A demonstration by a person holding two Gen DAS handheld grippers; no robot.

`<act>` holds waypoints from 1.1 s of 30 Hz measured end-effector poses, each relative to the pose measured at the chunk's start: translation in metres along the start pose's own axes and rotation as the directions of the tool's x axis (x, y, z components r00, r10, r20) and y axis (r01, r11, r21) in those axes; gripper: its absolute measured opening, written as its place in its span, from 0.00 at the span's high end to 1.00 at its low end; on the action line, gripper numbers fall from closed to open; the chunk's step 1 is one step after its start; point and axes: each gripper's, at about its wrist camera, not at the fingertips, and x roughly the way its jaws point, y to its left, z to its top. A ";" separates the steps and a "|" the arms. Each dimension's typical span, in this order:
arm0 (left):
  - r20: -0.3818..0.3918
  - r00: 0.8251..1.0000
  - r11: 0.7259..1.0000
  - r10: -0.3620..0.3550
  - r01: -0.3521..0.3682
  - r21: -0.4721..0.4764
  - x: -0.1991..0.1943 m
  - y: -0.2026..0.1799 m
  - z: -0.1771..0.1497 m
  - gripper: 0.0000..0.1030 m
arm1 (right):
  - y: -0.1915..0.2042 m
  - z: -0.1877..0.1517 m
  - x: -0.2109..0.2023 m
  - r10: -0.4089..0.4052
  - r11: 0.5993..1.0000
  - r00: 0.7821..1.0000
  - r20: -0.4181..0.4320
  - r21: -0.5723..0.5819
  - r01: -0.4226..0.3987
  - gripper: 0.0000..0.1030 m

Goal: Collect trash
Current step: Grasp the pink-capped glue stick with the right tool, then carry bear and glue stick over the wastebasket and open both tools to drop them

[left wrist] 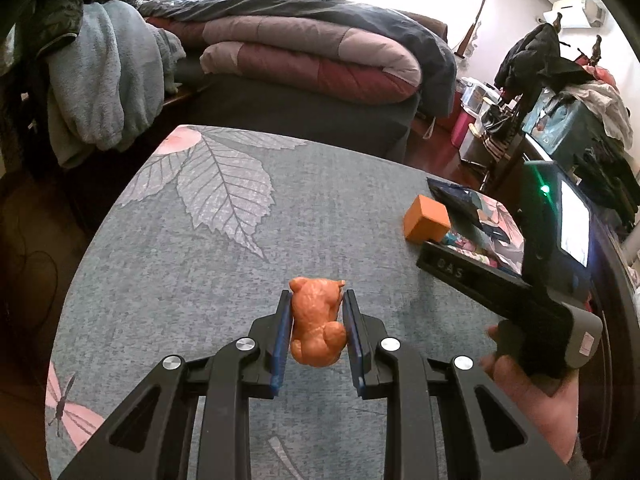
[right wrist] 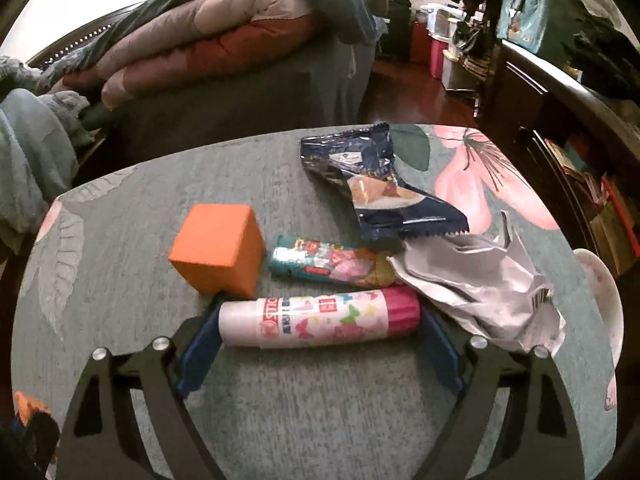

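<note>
In the left wrist view my left gripper is shut on a small orange toy bear, low over the table. In the right wrist view my right gripper is open, its blue pads either side of a pink-capped glue stick lying crosswise on the table. Beyond it lie a teal candy wrapper, a dark blue snack bag and a crumpled silver wrapper. The right gripper also shows in the left wrist view at the right.
An orange cube stands left of the wrappers; it also shows in the left wrist view. A white dish sits at the table's right edge. A bed with folded quilts stands behind the table. Cluttered shelves are at the right.
</note>
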 end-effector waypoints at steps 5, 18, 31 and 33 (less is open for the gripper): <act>0.007 1.000 1.000 0.003 -0.003 0.012 -0.002 -0.004 -0.001 0.75 | -0.006 -0.016 -0.014 0.040 0.999 0.999 -0.019 -0.023 -0.040 0.15; 0.028 0.999 0.999 0.027 -0.028 0.041 -0.021 -0.024 -0.014 0.75 | -0.048 -0.074 -0.079 0.109 0.989 0.994 -0.007 -0.099 -0.109 0.15; 0.086 0.996 0.991 0.027 -0.038 0.132 -0.055 -0.075 -0.025 0.75 | -0.108 -0.100 -0.133 0.111 0.990 0.992 0.066 -0.097 -0.105 0.15; 0.092 0.996 0.988 0.016 -0.030 0.154 -0.058 -0.088 -0.024 0.75 | -0.118 -0.101 -0.138 0.108 0.991 0.991 0.076 -0.084 -0.102 0.15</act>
